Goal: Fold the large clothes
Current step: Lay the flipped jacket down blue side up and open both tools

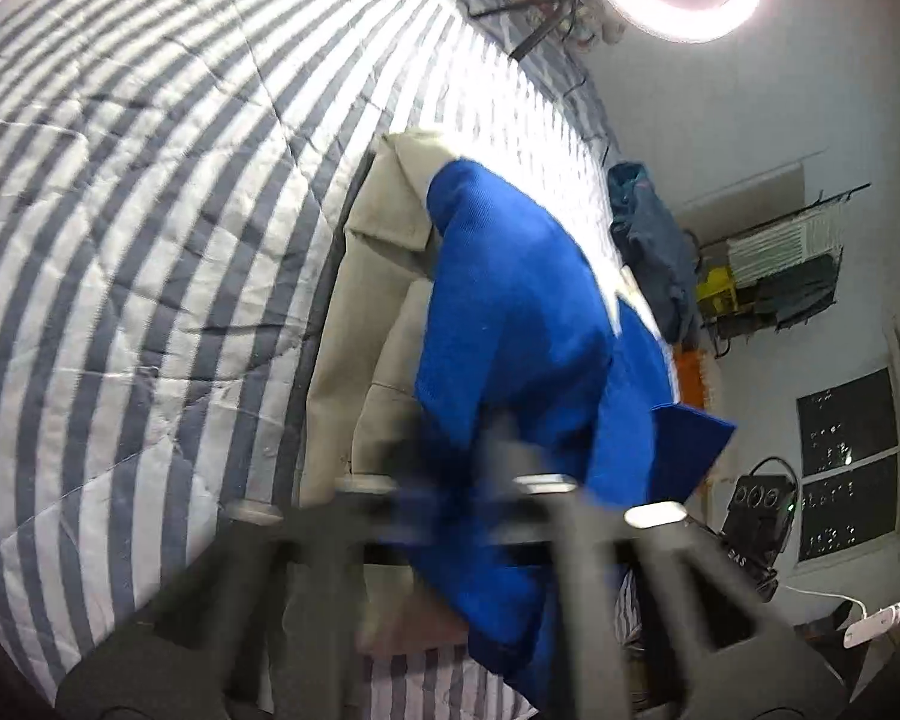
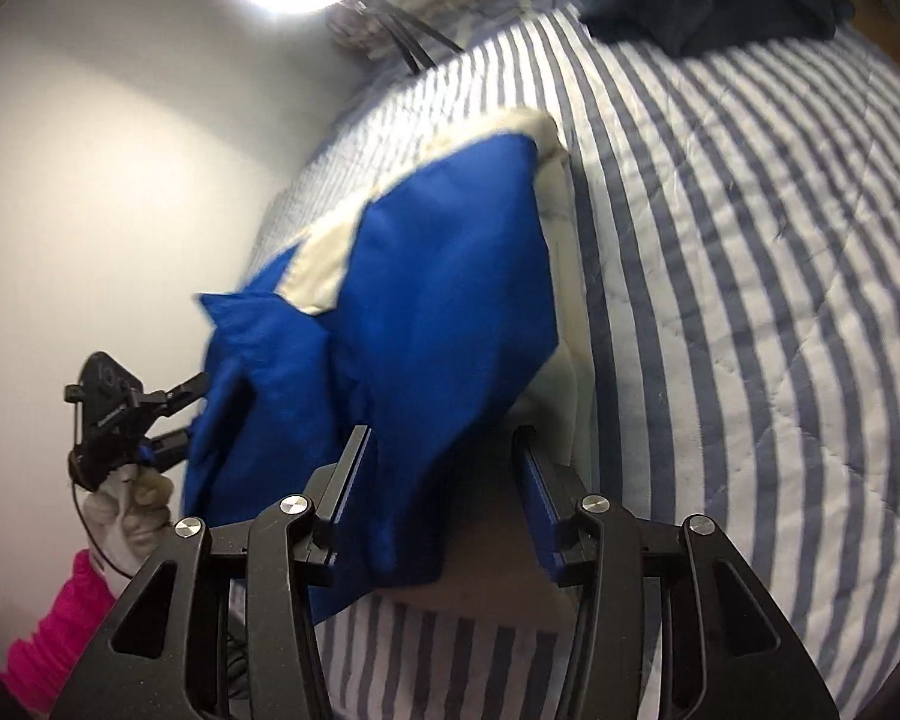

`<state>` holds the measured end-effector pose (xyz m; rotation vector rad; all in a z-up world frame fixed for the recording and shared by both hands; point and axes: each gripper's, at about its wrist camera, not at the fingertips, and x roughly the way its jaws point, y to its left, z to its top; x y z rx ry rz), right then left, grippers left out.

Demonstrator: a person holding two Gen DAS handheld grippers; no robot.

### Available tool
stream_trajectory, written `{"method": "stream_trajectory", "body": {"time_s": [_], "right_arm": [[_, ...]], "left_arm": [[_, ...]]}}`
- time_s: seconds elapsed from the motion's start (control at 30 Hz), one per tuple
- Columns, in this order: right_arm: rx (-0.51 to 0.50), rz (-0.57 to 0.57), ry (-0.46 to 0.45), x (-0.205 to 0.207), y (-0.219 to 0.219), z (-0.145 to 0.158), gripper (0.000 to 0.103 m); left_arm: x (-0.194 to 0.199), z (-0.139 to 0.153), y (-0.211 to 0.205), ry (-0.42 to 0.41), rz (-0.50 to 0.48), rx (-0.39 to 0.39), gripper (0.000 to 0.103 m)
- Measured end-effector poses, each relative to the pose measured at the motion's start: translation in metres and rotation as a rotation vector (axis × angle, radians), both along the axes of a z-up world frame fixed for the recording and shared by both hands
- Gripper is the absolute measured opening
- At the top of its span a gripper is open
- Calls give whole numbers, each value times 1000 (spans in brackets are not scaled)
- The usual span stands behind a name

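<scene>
Right hand-held gripper [image 2: 444, 456] angles down over the bed [image 2: 750, 240], jaws apart, blue cloth draped between them but not pinched. Left hand-held gripper [image 2: 180, 417], gloved hand [image 2: 127, 510] behind it, is clamped shut on the blue garment [image 2: 426, 300], which hangs above a beige garment [image 1: 366, 312] on the quilt. Soft, light, floppy stuff: best taken at a hem or corner.

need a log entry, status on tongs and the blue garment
Left tongs shut on blue garment edge. Right tongs open, cloth between them. Garment bunched over cream cloth on striped quilt. Nothing blocking.
</scene>
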<state>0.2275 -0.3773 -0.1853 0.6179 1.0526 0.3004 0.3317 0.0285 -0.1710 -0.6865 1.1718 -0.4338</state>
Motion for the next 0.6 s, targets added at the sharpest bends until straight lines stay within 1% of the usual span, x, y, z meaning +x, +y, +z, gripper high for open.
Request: {"method": "stream_trajectory", "body": {"time_s": [0.03, 0.07, 0.1, 0.13, 0.17, 0.2, 0.23, 0.3, 0.33, 0.4, 0.43, 0.47, 0.5, 0.53, 0.57, 0.6], "right_arm": [[23, 13, 10, 3, 2, -4, 2], [45, 32, 17, 6, 5, -7, 2], [40, 39, 10, 7, 8, -5, 2], [34, 44, 0, 7, 10, -2, 1], [40, 45, -7, 6, 11, 3, 1], [70, 33, -22, 1, 9, 12, 1], [112, 21, -39, -4, 5, 21, 1], [174, 14, -84, -21, -5, 41, 1], [175, 16, -96, -25, -9, 44, 1], [177, -3, -64, -31, -15, 33, 1], [191, -17, -17, -32, -17, 17, 1], [174, -28, 44, -31, -15, -2, 1], [110, -22, 86, -28, -10, -14, 1], [53, -14, 94, -27, -7, -21, 1], [17, -2, 92, -24, -5, -24, 1], [2, 7, 87, -22, -5, -22, 1]], "left_arm": [[0, 0, -4, -4, 0, 12, 0], [-1, 2, -7, -13, -6, 21, 0], [-4, 8, -11, -20, -10, 28, 0], [-7, 13, -13, -21, -9, 17, 0], [-12, 21, -12, -22, -10, -17, 0], [-19, 30, -9, -30, -9, -39, 0], [-25, 38, -6, -45, -14, -43, 0], [-30, 35, -3, -34, -14, -21, 0], [-30, 24, -4, -7, -13, 23, 0], [-29, -1, -2, 55, -4, 65, 0], [-28, -11, -1, 81, 4, 71, 0], [-28, -15, -2, 83, 5, 76, 0], [-27, -15, -5, 76, -1, 88, 0], [-27, -11, -8, 61, -17, 116, 0], [-28, -7, -11, 50, -25, 137, 0], [-30, -2, -13, 42, -32, 159, 1]]}}
